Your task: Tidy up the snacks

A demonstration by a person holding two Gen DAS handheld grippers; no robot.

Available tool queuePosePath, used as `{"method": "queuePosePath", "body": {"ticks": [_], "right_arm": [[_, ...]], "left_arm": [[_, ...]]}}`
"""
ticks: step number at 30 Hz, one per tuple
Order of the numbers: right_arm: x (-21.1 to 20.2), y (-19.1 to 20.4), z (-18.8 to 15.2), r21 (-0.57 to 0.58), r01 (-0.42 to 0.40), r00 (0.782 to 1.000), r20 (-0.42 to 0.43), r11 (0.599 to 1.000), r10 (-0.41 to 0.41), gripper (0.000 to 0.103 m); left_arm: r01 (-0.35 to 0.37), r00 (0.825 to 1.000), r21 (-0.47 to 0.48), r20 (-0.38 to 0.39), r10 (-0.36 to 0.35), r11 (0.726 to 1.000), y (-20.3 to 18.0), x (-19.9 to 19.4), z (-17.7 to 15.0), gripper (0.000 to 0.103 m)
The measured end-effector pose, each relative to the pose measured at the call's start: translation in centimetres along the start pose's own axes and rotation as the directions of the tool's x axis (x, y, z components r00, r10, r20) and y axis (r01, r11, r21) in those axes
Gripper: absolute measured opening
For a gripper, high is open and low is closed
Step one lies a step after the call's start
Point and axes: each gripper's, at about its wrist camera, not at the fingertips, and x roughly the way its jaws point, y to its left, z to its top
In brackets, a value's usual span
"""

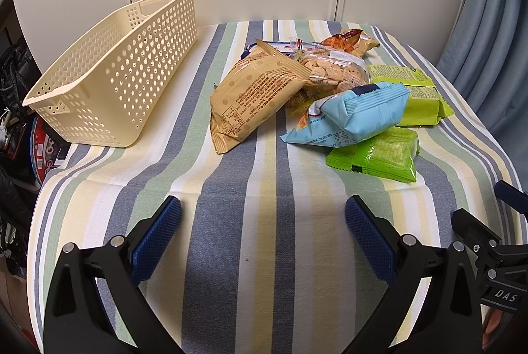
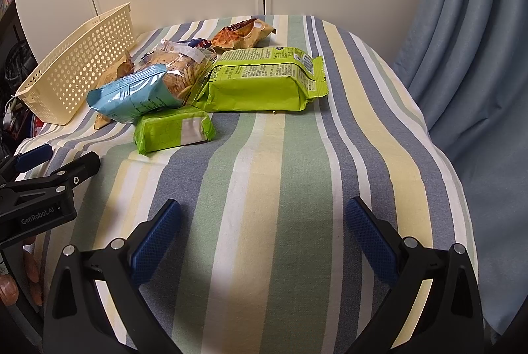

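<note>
Cream basket [image 1: 112, 73] interior visible ahead-left of left tool [image 1: 263, 218] only; both tools released, right tool [image 2: 263, 218] facing green packets [image 2: 260, 80].

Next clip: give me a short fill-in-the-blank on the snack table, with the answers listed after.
1. The cream perforated basket holds ____ snack packets.
2. The light blue packet lies partly on top of a ____ packet.
3. Both the left gripper and the right gripper have their jaws ____.
4. The snacks lie on a ____ cloth.

Missing words: no; green; open; striped
</note>
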Motion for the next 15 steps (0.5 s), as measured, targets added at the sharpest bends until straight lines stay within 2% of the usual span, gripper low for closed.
{"method": "queuePosePath", "body": {"ticks": [15], "right_arm": [[-0.01,0.16,-0.04,-0.005,0.006,1.000,0.001,1.000,-0.006,0.098]], "left_arm": [[-0.001,1.000,0.000,0.003,0.001,1.000,0.04,-0.01,0.02,0.101]]}}
